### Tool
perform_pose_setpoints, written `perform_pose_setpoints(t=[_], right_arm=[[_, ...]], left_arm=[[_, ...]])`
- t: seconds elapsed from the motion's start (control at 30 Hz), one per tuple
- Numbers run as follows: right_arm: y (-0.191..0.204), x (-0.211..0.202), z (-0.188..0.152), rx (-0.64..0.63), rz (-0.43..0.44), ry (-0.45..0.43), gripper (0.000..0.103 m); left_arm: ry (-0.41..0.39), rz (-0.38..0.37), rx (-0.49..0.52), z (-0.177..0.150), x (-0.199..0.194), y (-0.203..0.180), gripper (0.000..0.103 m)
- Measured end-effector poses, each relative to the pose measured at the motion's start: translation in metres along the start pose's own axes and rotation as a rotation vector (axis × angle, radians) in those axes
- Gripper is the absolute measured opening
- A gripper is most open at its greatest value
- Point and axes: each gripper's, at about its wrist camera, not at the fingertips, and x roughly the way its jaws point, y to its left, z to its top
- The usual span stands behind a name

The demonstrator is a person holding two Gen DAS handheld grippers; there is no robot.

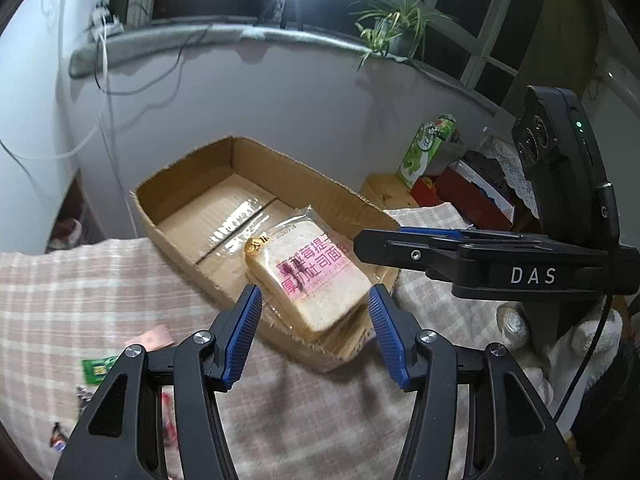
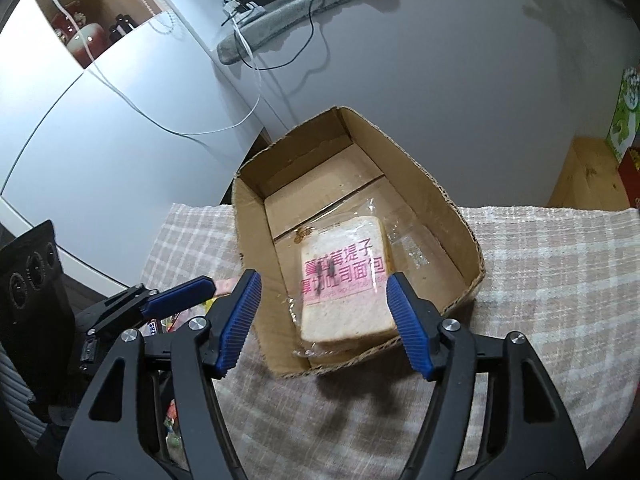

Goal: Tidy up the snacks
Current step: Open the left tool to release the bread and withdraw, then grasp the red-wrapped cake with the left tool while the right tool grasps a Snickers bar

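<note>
A clear bag of sliced bread (image 1: 310, 276) with pink print lies in the near end of an open cardboard box (image 1: 180, 196) on a checked cloth. It also shows in the right wrist view (image 2: 344, 284), inside the box (image 2: 444, 196). My left gripper (image 1: 314, 322) is open and empty, just short of the box's near wall. My right gripper (image 2: 322, 314) is open and empty, over the box's near end. The right gripper shows from the side in the left wrist view (image 1: 400, 246), and the left one in the right wrist view (image 2: 184, 294).
Small snack packets (image 1: 94, 370) and a pink slip (image 1: 154, 340) lie on the cloth at the left. A green carton (image 1: 424, 148) and red boxes (image 1: 468, 196) stand at the right. Cables hang down the white wall behind the box.
</note>
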Motion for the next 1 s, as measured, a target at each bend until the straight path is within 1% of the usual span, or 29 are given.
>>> perform_pose_setpoints(t=[0.03,0.07,0.2,0.33,0.5,0.53,0.63,0.67,0.83,1.0], right_arm=[[0.003,-0.003,-0.002,-0.008,-0.004,-0.006,0.075],[0.008,-0.007,-0.004,-0.019,-0.011,-0.016,0.075],[0.022,-0.019,-0.013,-0.062,-0.038,-0.038,0.075],[0.033,-0.027,-0.023,-0.081,-0.043,-0.052,0.075],[0.048,-0.031,-0.038,-0.125,-0.054,-0.064,0.076],[0.052,-0.031,-0.041,-0.138,-0.057,-0.07,0.076],[0.061,-0.031,-0.049,-0.166,-0.069,-0.084,0.09],[0.065,-0.031,-0.053,-0.179,-0.074,-0.092,0.091],[0.085,-0.029,-0.07,-0.254,-0.08,-0.092,0.091],[0.105,-0.018,-0.086,-0.325,-0.083,-0.065,0.091]], left_arm=[[-0.01,0.005,0.008,-0.002,-0.006,-0.002,0.055],[-0.018,0.007,0.012,-0.003,-0.011,-0.003,0.055],[-0.049,0.017,0.028,-0.011,-0.031,-0.005,0.055],[-0.066,0.032,0.036,-0.022,-0.047,-0.004,0.055],[-0.083,0.069,0.041,-0.037,-0.065,0.0,0.055],[-0.087,0.066,0.033,-0.04,-0.069,0.003,0.056],[-0.096,0.071,0.012,-0.052,-0.084,0.016,0.057],[-0.097,0.078,0.006,-0.055,-0.088,0.019,0.057],[-0.101,0.115,-0.064,-0.082,-0.116,0.052,0.057],[-0.098,0.169,-0.122,-0.113,-0.136,0.077,0.057]])
